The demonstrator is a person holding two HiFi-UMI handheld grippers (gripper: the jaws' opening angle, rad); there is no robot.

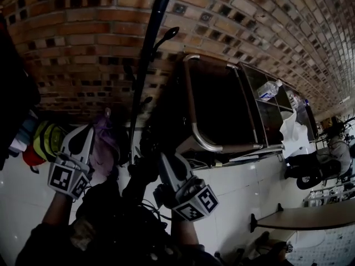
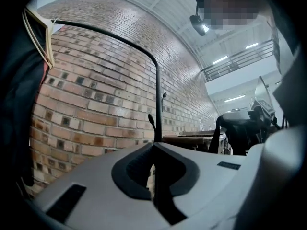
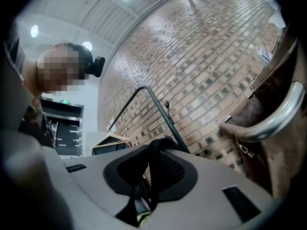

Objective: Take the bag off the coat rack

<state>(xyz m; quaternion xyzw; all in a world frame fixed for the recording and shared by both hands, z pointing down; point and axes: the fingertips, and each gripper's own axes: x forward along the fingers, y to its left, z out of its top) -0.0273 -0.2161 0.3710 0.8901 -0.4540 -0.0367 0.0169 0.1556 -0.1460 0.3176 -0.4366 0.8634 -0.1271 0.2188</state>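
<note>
Right tongs (image 3: 152,169) on bag strap (image 3: 160,146)

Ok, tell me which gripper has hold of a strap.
The right gripper: a black strap runs between its jaws. The left gripper is shut on nothing.

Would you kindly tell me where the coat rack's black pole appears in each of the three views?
Head view: the pole slants from top centre down to the lower middle.
Left gripper view: the pole stands upright at the picture's centre.
Right gripper view: the pole slants from the centre down to the right.
Shared landmark: the brick wall lies behind it in all three.
</note>
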